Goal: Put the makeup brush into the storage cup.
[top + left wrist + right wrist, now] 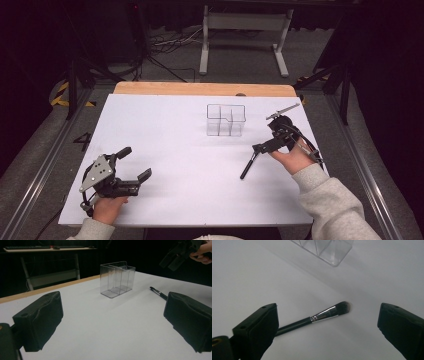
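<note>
Makeup brush (pixel 322 315) on table, below open right tool (pixel 327 332)

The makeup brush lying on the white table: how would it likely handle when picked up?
The thin black makeup brush with silver ferrule looks stiff and light. Its round handle may roll if nudged. Lying flat on the white table, it leaves little to grip under.

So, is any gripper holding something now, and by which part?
Nothing is held. Both grippers are open: the right gripper hovers over the makeup brush lying on the table, and the left gripper is empty.
</note>
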{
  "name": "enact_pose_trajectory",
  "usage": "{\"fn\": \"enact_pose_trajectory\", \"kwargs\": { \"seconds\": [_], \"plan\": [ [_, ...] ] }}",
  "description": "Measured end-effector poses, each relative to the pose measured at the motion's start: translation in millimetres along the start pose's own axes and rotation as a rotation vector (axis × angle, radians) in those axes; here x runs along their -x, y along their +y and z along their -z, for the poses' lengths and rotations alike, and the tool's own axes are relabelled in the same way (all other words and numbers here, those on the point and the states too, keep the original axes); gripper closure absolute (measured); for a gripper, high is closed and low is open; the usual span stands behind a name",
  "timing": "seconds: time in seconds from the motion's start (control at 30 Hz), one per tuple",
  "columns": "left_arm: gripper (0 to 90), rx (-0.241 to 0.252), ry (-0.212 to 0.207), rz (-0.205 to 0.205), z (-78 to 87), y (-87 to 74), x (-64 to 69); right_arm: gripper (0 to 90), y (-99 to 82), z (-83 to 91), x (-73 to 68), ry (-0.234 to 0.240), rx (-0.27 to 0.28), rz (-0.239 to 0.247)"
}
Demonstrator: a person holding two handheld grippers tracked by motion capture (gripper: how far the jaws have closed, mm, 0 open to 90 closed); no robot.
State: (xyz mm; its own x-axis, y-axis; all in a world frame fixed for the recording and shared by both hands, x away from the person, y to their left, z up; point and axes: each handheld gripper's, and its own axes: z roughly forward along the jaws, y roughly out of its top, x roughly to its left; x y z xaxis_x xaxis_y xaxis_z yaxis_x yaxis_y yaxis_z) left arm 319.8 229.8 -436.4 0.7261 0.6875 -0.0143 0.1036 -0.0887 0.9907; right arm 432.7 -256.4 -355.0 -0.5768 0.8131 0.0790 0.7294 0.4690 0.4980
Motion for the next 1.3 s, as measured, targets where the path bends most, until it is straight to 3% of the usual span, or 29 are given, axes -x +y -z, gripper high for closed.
{"fn": "enact_pose_trajectory", "kwargs": {
  "seconds": [0.33,0.67,0.87,1.3],
  "plan": [
    [3.0,-0.005,0.003,0.0,0.4,-0.4,-1.0,6.9,5.1,-8.2,-0.2,-0.006,-0.073,-0.072],
    [3.0,-0.006,0.005,-0.001,0.0,-0.3,-0.5,6.7,3.0,-15.5,1.0,-0.032,-0.075,-0.07],
    [3.0,-0.01,0.005,-0.005,-0.8,-0.4,-0.5,6.7,-1.6,-31.6,3.6,-0.022,-0.101,-0.103],
    [2.6,-0.001,0.017,-0.003,-0.1,0.6,-0.2,10.4,-6.3,-57.8,-1.7,-0.046,-0.158,-0.12]
  ]
}}
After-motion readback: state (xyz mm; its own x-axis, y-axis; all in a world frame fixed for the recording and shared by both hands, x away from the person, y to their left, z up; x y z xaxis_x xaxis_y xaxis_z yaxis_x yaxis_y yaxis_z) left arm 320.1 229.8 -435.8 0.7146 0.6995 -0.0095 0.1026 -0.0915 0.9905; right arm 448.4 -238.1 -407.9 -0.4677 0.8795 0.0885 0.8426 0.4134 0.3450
